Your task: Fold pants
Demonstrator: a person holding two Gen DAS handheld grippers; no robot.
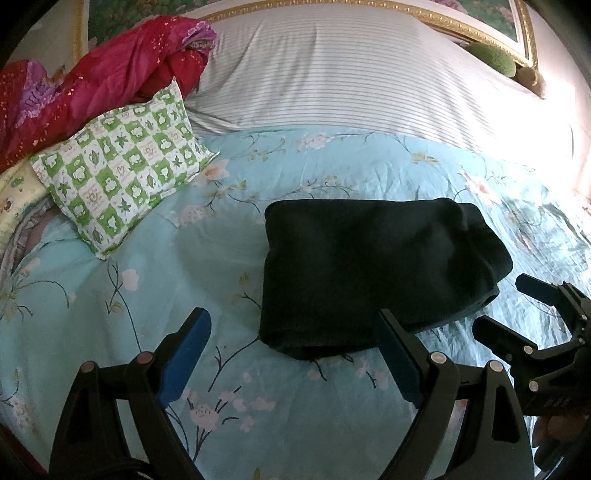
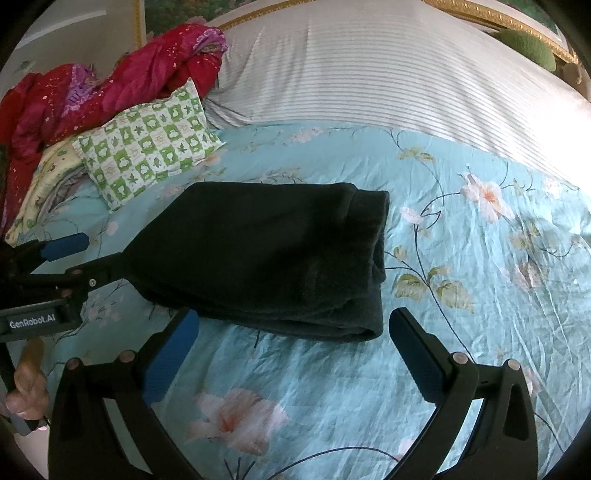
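Observation:
Dark pants [image 1: 373,269] lie folded into a compact rectangle on the light blue floral bedsheet [image 1: 110,295]. They also show in the right wrist view [image 2: 266,254]. My left gripper [image 1: 295,343] is open and empty, just short of the pants' near left corner. My right gripper [image 2: 295,339] is open and empty, just short of the pants' near right corner. Each gripper shows in the other's view: the right one [image 1: 517,306] at the right edge, the left one [image 2: 85,254] at the left edge, both open.
A green and white checked pillow [image 1: 122,170] lies at the left. Red sequinned fabric [image 1: 92,81] is heaped behind it. A striped white pillow [image 1: 351,74] spans the back by a gilded headboard [image 1: 480,33]. Bright light washes out the right edge.

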